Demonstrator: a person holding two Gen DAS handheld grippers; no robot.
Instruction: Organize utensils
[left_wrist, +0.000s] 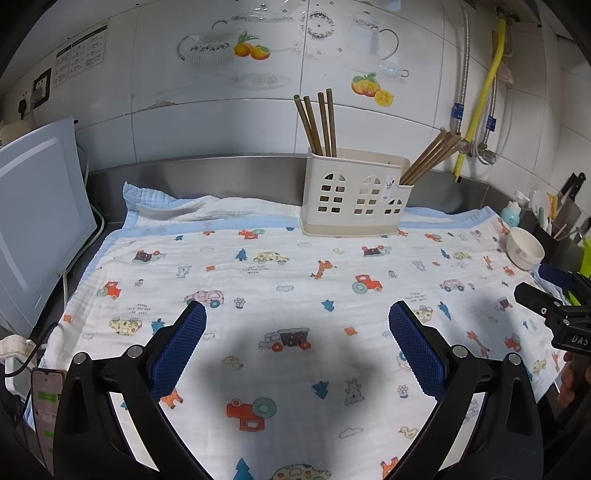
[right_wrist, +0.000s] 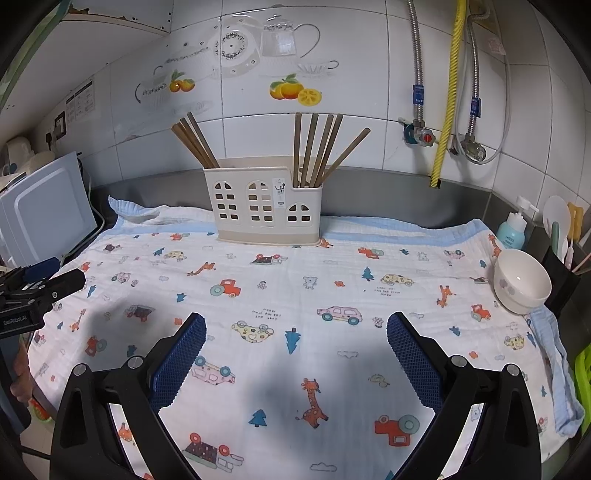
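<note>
A cream plastic utensil holder (left_wrist: 354, 192) (right_wrist: 264, 201) with window cut-outs stands at the back of a patterned cloth (left_wrist: 295, 280) (right_wrist: 295, 295). Brown chopsticks stick out of it in two bunches: a left bunch (left_wrist: 317, 123) (right_wrist: 195, 142) and a right bunch (left_wrist: 430, 155) (right_wrist: 321, 147). My left gripper (left_wrist: 297, 321) hovers open over the cloth, well in front of the holder, with nothing between its blue pads. My right gripper (right_wrist: 295, 328) is likewise open and empty above the cloth. Each gripper shows at the edge of the other's view.
A white bowl (left_wrist: 524, 248) (right_wrist: 521, 281) sits at the cloth's right edge. A white appliance (left_wrist: 40, 221) (right_wrist: 44, 210) stands at the left. A blue bottle (right_wrist: 512, 229) and a dark caddy (right_wrist: 561, 280) of tools stand at the far right. Pipes and a yellow hose (right_wrist: 448, 92) run down the tiled wall.
</note>
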